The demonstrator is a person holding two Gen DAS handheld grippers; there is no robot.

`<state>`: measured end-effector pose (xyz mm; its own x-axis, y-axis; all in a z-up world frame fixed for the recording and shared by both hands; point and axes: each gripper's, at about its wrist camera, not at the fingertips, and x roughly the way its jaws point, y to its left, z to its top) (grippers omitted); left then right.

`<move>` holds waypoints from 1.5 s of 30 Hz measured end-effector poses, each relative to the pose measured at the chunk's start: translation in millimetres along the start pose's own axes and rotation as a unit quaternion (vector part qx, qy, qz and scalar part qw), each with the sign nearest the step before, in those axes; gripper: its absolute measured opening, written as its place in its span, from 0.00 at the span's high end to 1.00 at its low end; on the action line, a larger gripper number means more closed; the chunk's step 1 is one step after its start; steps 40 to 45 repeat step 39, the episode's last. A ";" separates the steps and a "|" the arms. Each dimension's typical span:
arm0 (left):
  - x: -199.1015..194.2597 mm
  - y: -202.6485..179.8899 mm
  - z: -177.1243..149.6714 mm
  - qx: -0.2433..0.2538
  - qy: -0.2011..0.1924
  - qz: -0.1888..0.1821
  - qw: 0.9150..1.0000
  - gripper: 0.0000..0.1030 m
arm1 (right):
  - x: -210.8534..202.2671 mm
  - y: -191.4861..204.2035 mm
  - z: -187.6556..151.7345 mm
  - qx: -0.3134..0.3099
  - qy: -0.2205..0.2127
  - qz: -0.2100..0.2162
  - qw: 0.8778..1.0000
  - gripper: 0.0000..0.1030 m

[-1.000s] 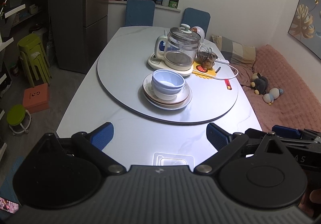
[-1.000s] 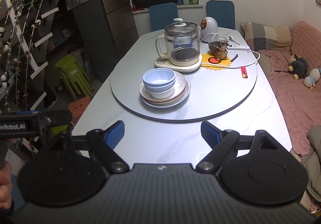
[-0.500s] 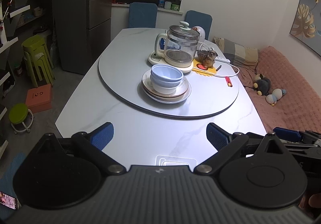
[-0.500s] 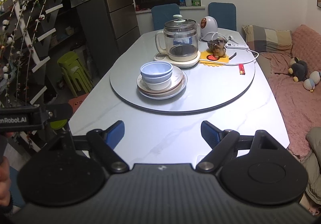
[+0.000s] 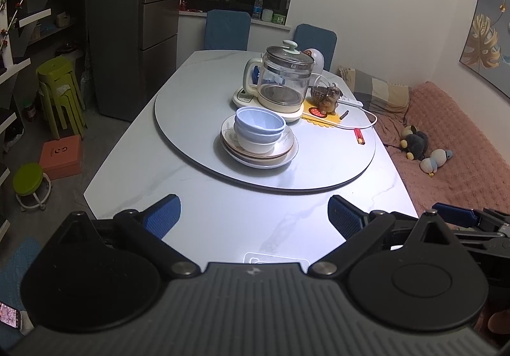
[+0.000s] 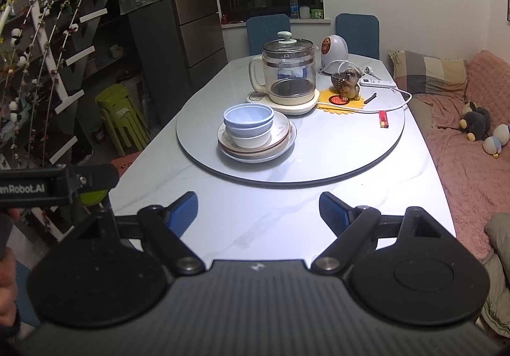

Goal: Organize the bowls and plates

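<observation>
Your bowls (image 5: 258, 129) sit nested on the plates (image 5: 259, 152), so the stack looks finished. Both grippers, left (image 5: 253, 212) and right (image 6: 258, 207), hang well back with fingers apart, empty

I noted the stack of plates (image 5: 259, 153) (image 6: 257, 145) lying flat on the near left part of the turntable, just in front of the kettle base. The bottom plate was white with a pale rim; a brown-edged plate lay above it, and the top one showed a faint leaf print. Nested bowls (image 5: 258, 129) (image 6: 248, 124) sat upright on the plates, toward their left side: two pale blue over one white, all empty as far as I could see.
</observation>
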<state>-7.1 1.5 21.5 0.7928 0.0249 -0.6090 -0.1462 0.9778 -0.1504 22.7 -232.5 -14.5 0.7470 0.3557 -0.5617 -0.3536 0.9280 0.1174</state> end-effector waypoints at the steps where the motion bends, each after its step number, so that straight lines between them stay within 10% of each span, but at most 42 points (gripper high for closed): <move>1: -0.1 -0.2 0.3 0.000 -0.001 0.000 1.000 0.03 | 0.0 0.2 0.2 0.000 -0.001 0.000 1.000 0.18; 45: -5.4 18.7 -2.3 0.001 0.011 -0.001 1.000 0.03 | 1.3 7.4 3.3 0.016 0.002 -0.004 1.000 0.18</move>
